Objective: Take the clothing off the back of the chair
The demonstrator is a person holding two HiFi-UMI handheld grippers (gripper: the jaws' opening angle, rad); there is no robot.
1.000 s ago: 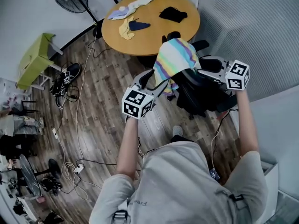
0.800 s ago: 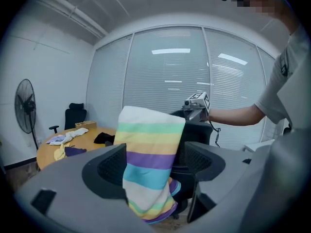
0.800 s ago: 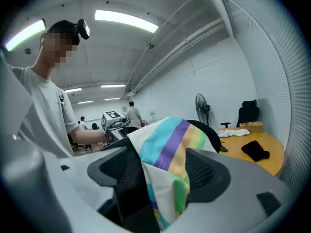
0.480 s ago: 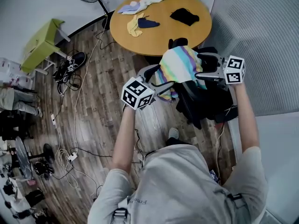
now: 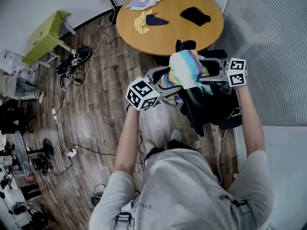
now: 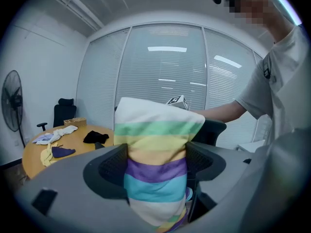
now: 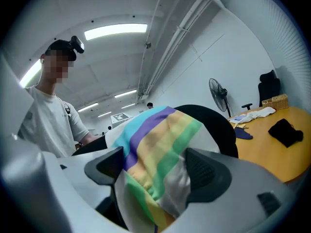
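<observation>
My left gripper [image 5: 167,83] and right gripper [image 5: 207,74] had just been opening wide around the striped garment [image 5: 185,70] draped over the chair back [image 5: 211,102], right of the head view's centre, so I judged both should pinch thick folds before lifting.

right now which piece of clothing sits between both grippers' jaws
The pastel-striped garment draped over the chair back; the other clothes lie flat on the round table.

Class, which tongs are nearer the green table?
Left. The left tongs sit at the striped garment's side toward the green table; the right tongs sit at its far side.
</observation>
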